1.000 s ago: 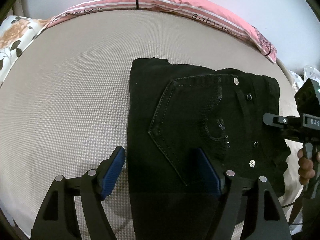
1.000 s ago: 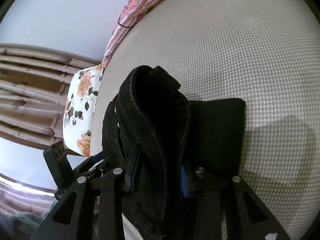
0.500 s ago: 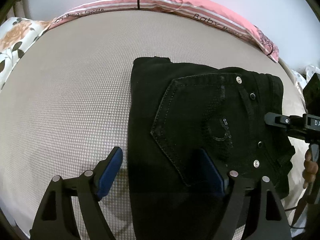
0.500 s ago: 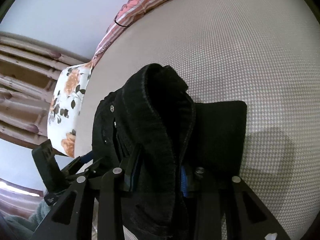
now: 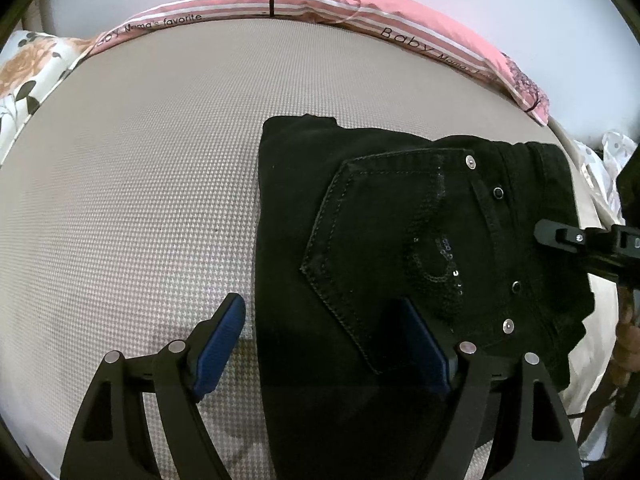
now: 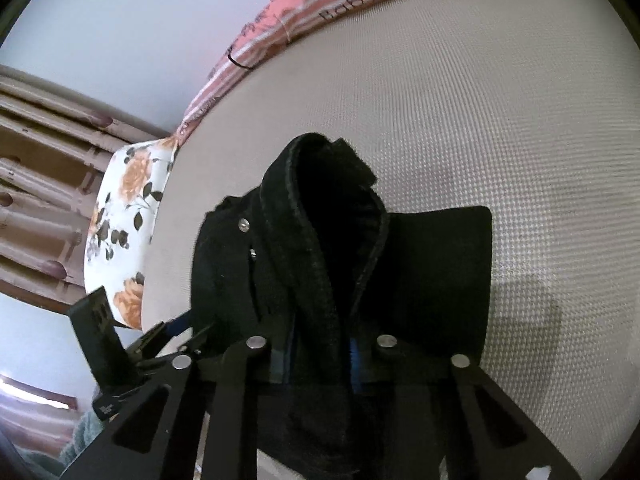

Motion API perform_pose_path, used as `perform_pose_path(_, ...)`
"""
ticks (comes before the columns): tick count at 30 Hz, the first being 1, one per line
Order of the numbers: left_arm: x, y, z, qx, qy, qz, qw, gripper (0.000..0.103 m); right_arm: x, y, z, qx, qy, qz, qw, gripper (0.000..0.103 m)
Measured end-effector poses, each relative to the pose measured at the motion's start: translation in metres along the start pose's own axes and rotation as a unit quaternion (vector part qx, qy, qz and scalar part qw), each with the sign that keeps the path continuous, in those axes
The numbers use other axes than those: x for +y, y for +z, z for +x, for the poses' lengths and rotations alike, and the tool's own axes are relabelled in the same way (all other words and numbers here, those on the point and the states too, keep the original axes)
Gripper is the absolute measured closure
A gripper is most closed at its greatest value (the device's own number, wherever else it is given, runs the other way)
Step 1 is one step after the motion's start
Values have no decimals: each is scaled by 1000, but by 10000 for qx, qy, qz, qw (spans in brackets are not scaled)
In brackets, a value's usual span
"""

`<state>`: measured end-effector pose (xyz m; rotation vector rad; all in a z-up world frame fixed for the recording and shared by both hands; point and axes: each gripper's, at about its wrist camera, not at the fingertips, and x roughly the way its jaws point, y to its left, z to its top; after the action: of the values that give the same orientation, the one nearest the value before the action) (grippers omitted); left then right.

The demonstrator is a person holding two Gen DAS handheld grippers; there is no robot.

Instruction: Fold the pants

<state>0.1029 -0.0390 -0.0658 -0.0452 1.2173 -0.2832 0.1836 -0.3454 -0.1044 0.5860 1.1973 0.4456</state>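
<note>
Pants [image 5: 400,248], black denim, lie folded flat on the beige woven bed surface [image 5: 140,180], back pocket with sequin stitching facing up, rivets and dark studs along the waistband side. We see our left gripper [image 5: 320,344] spread wide and grasping nothing: its left blue pad [image 5: 218,344] sits over bare bed surface just off the pants' left edge, its right pad is over the black fabric below the pocket point. We can't tell if either pad touches down. The pocket lies ahead of and between the left fingers, slightly toward the right finger.

Our right gripper [image 6: 320,354] is clenched on the pants [image 6: 316,280]: a thick rolled waistband edge stands up between its two blue pads, bunched and rising ahead of the fingertips. A flatter folded layer spreads to the right of the right finger, resting on the bed. One rivet shows just left of the gripped fold.

In the left view the right gripper's black body enters from the right edge, at the pants' waistband side.

Pink striped pillow [image 5: 360,8] lies far ahead of the fingers along the bed's edge; floral pillow [image 6: 124,224] sits far left.
</note>
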Motion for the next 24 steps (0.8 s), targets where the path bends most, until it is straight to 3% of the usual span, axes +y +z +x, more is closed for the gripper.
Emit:
perform_pose_path(6,-5,-1,-4,-44,42,96,9999,23,21,-8,-15,-263,-133,11,9996,90)
perform_pose_path(13,-12,0,-14,-121,-25,148,9998,23,26,-21,-40,-548,61,247,9982,91)
perform_pose_path(24,-18,-4,-11,-147,-84,451,9988,23,-22,-40,-50,-677,-144,921,9933,92)
